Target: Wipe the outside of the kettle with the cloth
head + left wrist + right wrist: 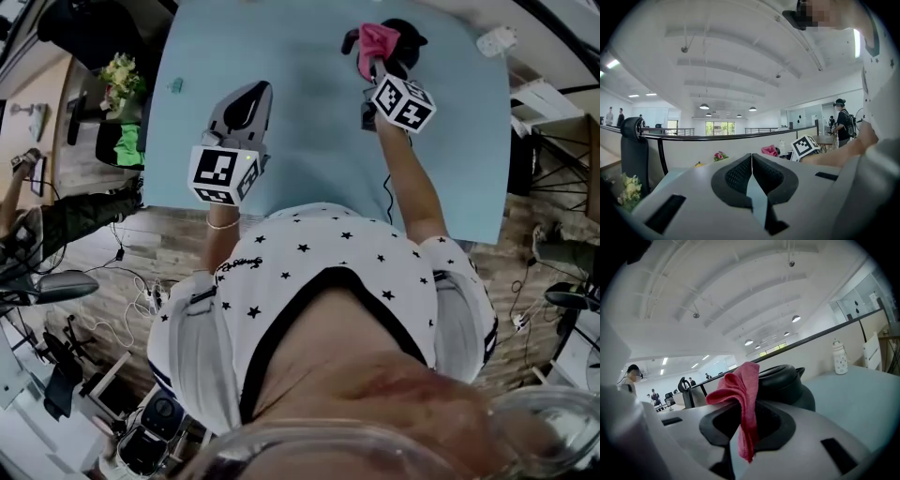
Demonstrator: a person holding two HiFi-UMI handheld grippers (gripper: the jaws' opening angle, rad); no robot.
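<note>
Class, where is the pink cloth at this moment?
The cloth is clamped in the right gripper, beside the black kettle, toward the table's far right in the head view.

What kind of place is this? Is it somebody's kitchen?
Probably not a kitchen. It looks like a big open office or workshop. It has a high ceiling with hanging lamps, an office chair by a railing, people standing far off, and cables on the wooden floor.

no legible text, brand, number or sign is found in any view. the cubes on the left gripper (258, 91) and the right gripper (373, 58) carry only black-and-white square patterns, no characters. a short line of script (246, 265) on the person's shirt (328, 258) is too small to read.
</note>
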